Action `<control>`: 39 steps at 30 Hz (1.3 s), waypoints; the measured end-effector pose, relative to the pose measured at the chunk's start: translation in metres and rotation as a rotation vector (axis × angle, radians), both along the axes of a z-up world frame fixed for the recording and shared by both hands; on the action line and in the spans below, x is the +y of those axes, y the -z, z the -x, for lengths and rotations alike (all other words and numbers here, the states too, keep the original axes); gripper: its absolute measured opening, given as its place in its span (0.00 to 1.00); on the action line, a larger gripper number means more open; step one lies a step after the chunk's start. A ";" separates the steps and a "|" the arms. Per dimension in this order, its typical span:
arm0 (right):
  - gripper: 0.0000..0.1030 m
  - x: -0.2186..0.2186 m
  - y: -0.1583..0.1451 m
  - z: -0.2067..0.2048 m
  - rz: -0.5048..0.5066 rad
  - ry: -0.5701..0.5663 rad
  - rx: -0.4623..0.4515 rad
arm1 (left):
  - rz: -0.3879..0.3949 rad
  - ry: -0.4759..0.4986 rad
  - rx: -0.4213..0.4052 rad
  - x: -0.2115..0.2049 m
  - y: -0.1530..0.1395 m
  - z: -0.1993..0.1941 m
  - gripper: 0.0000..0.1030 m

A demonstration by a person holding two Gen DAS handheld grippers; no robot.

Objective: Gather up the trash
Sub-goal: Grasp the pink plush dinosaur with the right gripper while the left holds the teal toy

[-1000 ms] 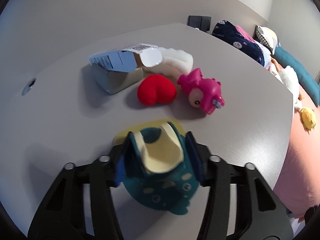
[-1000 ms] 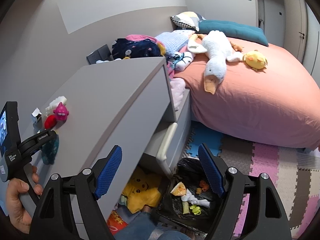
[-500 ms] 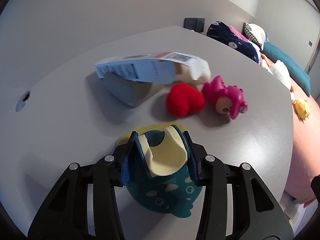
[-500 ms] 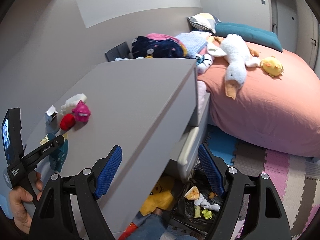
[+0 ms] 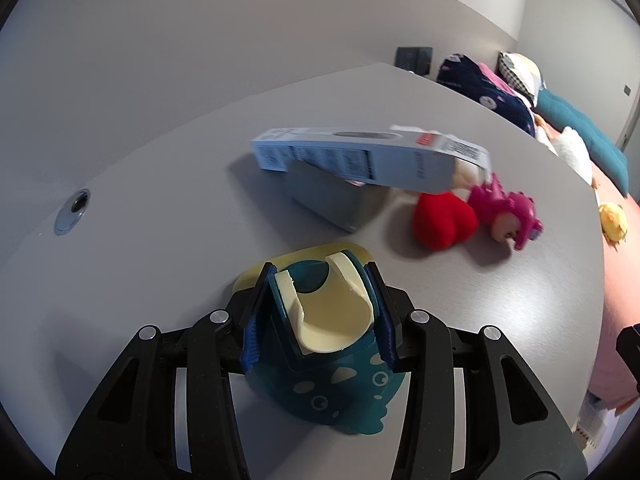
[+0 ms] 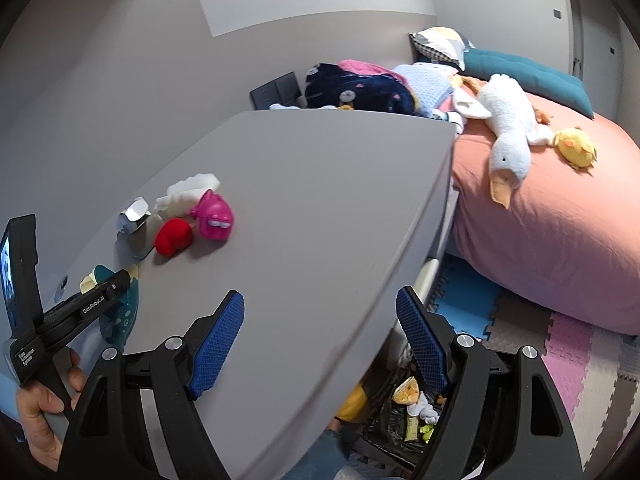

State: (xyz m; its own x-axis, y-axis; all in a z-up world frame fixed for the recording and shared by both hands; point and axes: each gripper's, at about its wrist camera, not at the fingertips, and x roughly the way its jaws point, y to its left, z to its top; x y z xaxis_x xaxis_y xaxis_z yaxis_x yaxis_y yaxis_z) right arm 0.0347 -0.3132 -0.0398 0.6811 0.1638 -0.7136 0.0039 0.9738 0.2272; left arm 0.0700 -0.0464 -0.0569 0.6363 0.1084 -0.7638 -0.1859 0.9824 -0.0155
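Since a second ago the left claw [image 5: 320, 312], low in the frame, has swung left while pinching the teal cup [image 5: 332, 344]; it should grip firmly toward the trash bag [image 6: 412, 420], lower right beneath the spread right claw [image 6: 320, 344].
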 end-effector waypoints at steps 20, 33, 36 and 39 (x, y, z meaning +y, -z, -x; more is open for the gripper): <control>0.77 0.076 -0.001 -0.076 0.052 -0.122 0.014 | -0.010 -0.102 0.014 0.052 0.002 0.000 0.43; 0.58 0.098 0.016 -0.124 0.047 -0.144 0.102 | -0.003 -0.130 0.022 0.068 0.004 0.004 0.43; 0.51 0.100 0.020 -0.128 0.051 -0.145 0.116 | -0.002 -0.127 0.028 0.068 0.005 0.005 0.43; 0.41 0.100 0.023 -0.130 0.058 -0.151 0.126 | -0.004 -0.121 0.029 0.067 0.006 0.004 0.43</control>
